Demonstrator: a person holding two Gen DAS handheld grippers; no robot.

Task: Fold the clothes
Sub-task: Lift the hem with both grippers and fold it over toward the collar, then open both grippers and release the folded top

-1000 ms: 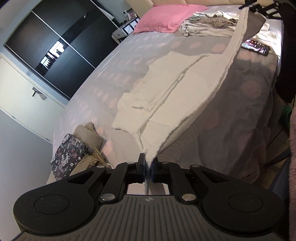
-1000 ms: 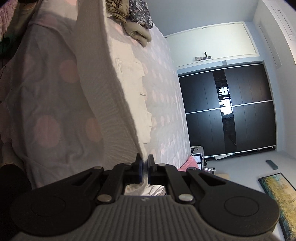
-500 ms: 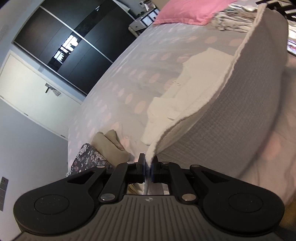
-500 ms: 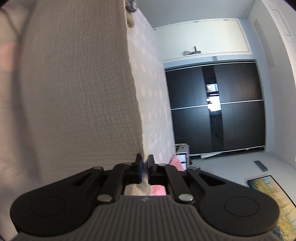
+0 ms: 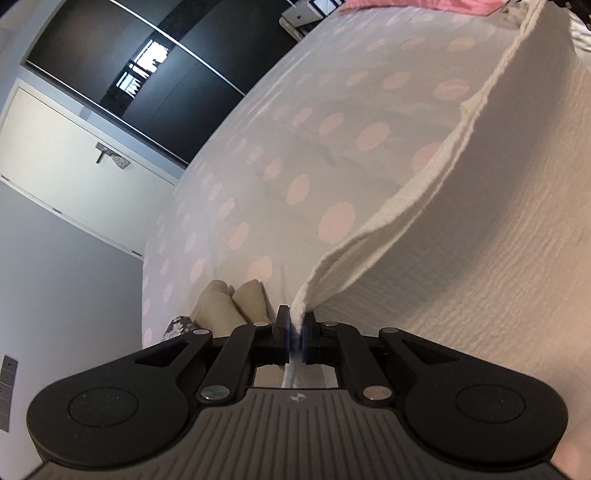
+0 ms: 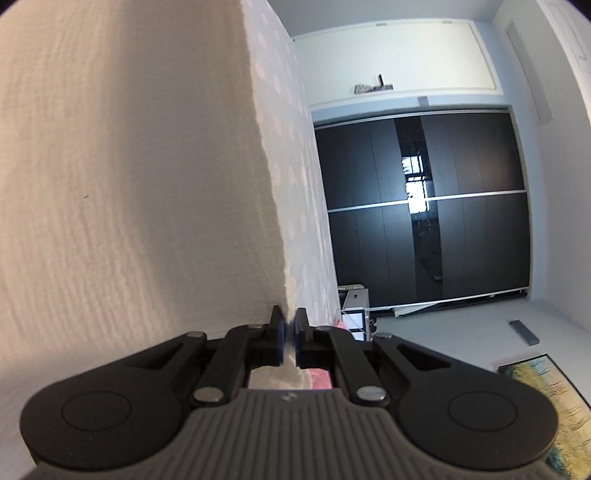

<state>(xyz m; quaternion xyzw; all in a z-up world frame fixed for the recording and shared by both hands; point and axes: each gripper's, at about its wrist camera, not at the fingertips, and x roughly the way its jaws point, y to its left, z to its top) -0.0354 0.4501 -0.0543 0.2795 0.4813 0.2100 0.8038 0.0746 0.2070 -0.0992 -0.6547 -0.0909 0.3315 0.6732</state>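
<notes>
- Cream crinkle-textured garment (image 5: 480, 229), seen from the left wrist, is being held up above the bed (image 5: 295, 147), its layered edge being stretched in a curve from the near corner toward the bed's far end.
- That near corner is being pinched by the left gripper (image 5: 294, 332), whose jaws are being kept clenched on the cloth, with a strip of fabric being shown behind the pads.
- A polka-dot sheet (image 5: 258, 206) is being seen covering the bed, to the left of the raised garment.
- Beige folded clothes (image 5: 229, 302) and a piece of floral fabric (image 5: 179, 326) are being seen lying at the bed's near end, just left of the gripper.
- A dark sliding wardrobe (image 5: 147, 66) is being seen beyond the bed, and a pink pillow (image 5: 406, 3) at its far end.
- From the right wrist, the same garment (image 6: 129, 166) is being seen filling the left half of the view, its straight edge running down to the right gripper (image 6: 289, 334).
- The right gripper's jaws are being kept clenched on that edge, with cloth being gripped between the pads.
- A narrow strip of the bed (image 6: 284, 110) is being seen just right of the cloth edge.
- The wardrobe (image 6: 424, 206) is being seen well beyond the bed, and a yellow painting (image 6: 554, 398) is being seen at the lower right.
</notes>
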